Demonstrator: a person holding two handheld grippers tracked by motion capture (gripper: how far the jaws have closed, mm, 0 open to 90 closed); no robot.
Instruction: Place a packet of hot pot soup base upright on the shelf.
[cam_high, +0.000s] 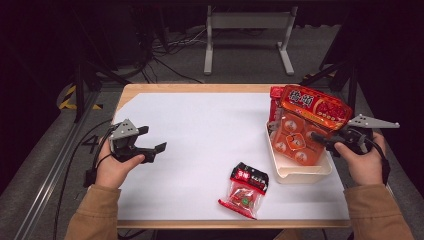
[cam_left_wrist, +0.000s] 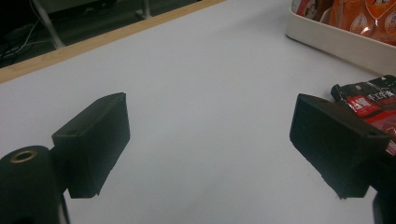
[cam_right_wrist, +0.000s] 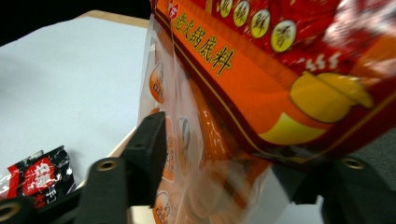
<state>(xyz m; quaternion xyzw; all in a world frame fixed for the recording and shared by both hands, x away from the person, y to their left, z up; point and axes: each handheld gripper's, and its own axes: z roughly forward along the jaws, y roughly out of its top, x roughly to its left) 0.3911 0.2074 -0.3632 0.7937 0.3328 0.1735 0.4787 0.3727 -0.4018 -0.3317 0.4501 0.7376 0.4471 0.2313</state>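
Seen from above: right gripper (cam_high: 320, 138) at the orange packet (cam_high: 305, 130) standing in the white tray (cam_high: 300, 176), left gripper (cam_high: 150, 142) spread wide over bare white table (cam_high: 200, 125). Closer, from the right gripper view: jaws either side of the packet (cam_right_wrist: 243, 93), right pad hidden behind it, grip unclear. Cut off at left: small red-black pouch (cam_right_wrist: 37, 177).

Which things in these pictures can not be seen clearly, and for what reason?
- White tray: in the high view the orange packets cover its floor, so whatever lies under them stays hidden.
- Orange packets: cut off by the top and right edges of the right gripper view, partly blurred.
- Small red-black packet: half hidden behind the left gripper's jaw in the left gripper view; print too small in the high view.
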